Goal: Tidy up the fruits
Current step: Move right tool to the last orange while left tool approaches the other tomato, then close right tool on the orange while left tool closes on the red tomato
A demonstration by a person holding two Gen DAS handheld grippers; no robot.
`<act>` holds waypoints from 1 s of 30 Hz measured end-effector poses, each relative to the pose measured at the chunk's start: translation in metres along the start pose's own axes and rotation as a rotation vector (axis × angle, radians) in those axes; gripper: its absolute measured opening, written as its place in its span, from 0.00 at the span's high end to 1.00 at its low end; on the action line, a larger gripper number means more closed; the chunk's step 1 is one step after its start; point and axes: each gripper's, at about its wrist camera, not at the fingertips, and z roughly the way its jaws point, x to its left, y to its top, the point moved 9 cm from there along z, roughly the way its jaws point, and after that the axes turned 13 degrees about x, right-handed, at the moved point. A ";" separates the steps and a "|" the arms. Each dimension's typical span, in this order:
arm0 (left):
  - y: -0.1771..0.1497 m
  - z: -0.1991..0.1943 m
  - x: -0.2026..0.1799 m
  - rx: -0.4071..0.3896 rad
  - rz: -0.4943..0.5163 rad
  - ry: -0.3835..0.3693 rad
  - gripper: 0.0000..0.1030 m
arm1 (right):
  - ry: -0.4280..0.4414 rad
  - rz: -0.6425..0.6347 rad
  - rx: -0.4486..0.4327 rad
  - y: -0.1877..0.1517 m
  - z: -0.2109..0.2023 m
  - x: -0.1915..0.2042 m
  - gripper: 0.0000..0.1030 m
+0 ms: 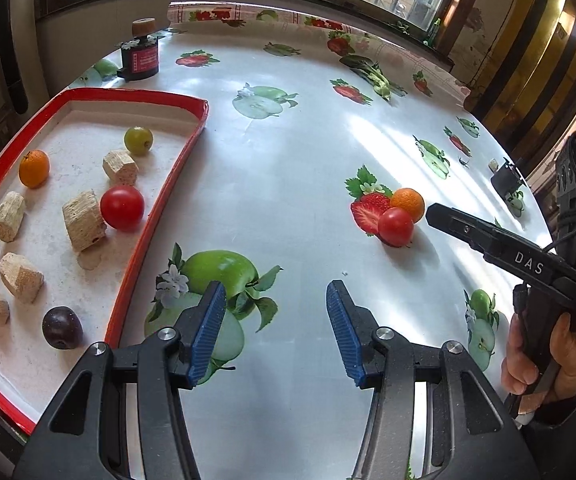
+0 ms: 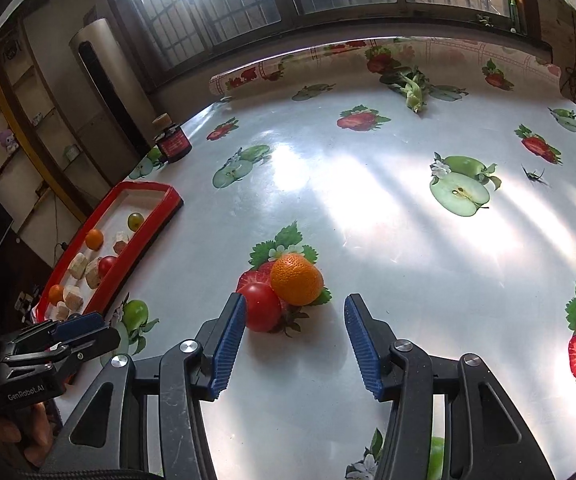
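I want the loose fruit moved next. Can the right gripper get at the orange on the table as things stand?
Probably yes. The right gripper is open and the orange lies just ahead of it. A tomato touches the orange beside one finger and may get nudged.

A round table under a glossy fruit-printed cloth [image 2: 367, 208] is lit by barred windows [image 2: 216, 4]; a tall grey cylindrical floor-standing unit [image 2: 104, 76] is seen left.

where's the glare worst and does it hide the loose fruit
Right wrist view: window light washes out the glossy tablecloth beyond the orange and tomato, which stay clear, fisheye bending the table edge. Left wrist view: softer streaks right of centre; the same orange and tomato read sharp, casting short shadows.
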 end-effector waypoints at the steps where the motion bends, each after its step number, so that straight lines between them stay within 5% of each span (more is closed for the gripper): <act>1: 0.000 0.002 -0.004 0.005 0.009 -0.003 0.51 | 0.009 0.005 0.004 0.003 0.002 -0.001 0.50; 9: 0.005 0.015 -0.036 0.035 0.076 -0.029 0.51 | 0.034 0.012 0.043 0.021 0.030 0.002 0.58; 11: 0.009 0.018 -0.043 0.039 0.086 -0.033 0.51 | 0.025 0.015 0.034 0.023 0.029 -0.001 0.70; 23: 0.043 0.059 -0.104 0.080 0.168 -0.068 0.51 | -0.044 0.070 -0.022 0.003 -0.010 -0.047 0.70; 27: 0.046 0.064 -0.109 0.084 0.170 -0.073 0.70 | -0.053 0.084 -0.028 -0.005 -0.020 -0.056 0.70; 30: 0.046 0.061 -0.110 0.081 0.170 -0.083 0.71 | -0.053 0.083 -0.034 -0.010 -0.026 -0.057 0.70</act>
